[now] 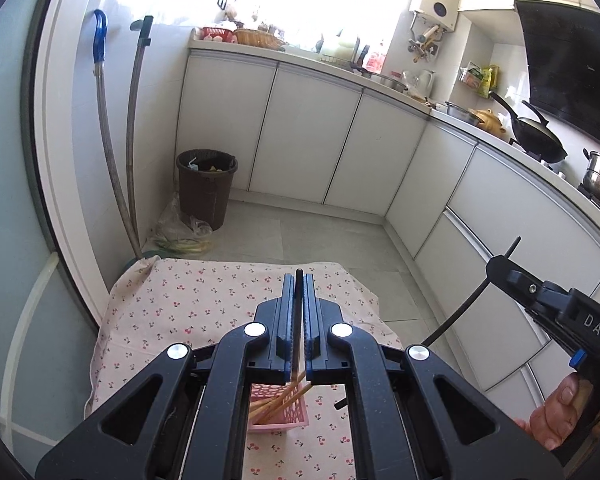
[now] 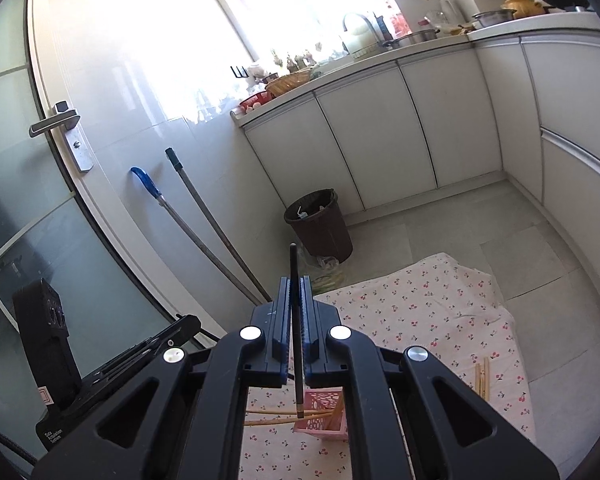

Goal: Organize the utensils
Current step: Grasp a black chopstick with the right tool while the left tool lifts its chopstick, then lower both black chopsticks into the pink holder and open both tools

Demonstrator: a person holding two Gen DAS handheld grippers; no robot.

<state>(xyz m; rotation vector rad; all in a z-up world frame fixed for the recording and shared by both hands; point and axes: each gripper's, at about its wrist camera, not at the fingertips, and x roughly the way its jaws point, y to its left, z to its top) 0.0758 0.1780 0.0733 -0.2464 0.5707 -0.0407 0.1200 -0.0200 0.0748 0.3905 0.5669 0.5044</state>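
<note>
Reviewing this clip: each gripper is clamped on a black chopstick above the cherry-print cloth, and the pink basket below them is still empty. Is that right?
Not quite. The pink basket is not empty: wooden chopsticks already lean out of it, as the left wrist view shows. The rest holds: the left gripper and the right gripper are each shut on a black chopstick above the cherry-print cloth.

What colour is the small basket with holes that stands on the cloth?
The basket is pink, with wooden chopsticks leaning out of it. The right wrist view shows it best.
</note>
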